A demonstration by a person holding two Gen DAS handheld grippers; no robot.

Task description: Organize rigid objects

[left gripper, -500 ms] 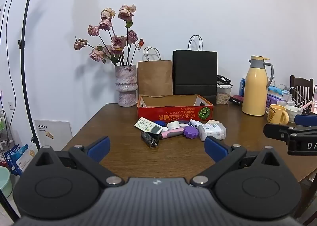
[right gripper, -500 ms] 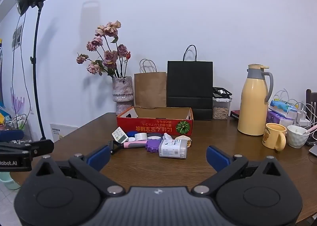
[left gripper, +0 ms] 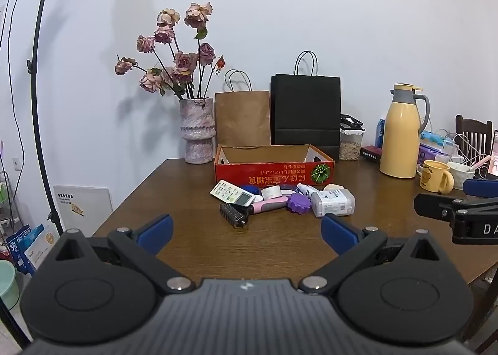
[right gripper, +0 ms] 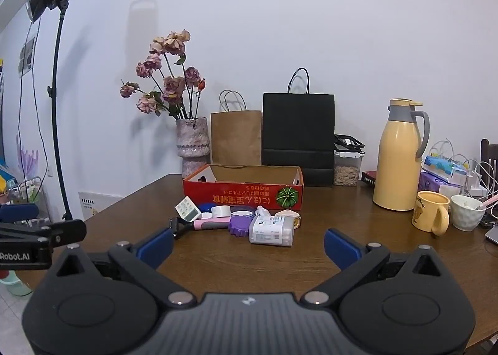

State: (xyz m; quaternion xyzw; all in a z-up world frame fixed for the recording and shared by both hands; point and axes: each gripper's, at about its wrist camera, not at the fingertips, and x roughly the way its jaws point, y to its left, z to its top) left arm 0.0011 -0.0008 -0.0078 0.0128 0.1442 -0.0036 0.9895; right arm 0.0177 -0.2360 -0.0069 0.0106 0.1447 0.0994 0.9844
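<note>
A red cardboard box (left gripper: 274, 173) (right gripper: 242, 194) stands open on the brown table. In front of it lies a pile: a white remote (left gripper: 232, 193) (right gripper: 187, 209), a pink-handled roller brush (left gripper: 249, 210) (right gripper: 202, 225), a purple lid (left gripper: 298, 203) (right gripper: 239, 226), a white tape roll (left gripper: 272, 192) (right gripper: 221, 211) and a white plastic container (left gripper: 333, 203) (right gripper: 271, 231). My left gripper (left gripper: 246, 232) is open and empty, short of the pile. My right gripper (right gripper: 247, 244) is open and empty, also short of it.
A vase of dried roses (left gripper: 197, 131), a brown bag (left gripper: 242, 118) and a black bag (left gripper: 305, 112) stand behind the box. A yellow thermos (left gripper: 403, 134), yellow mug (left gripper: 435, 176), white cup (left gripper: 463, 170) and cables crowd the right. A light stand (left gripper: 37, 90) is left.
Both grippers have barely moved; the objects on the table lie as before.
</note>
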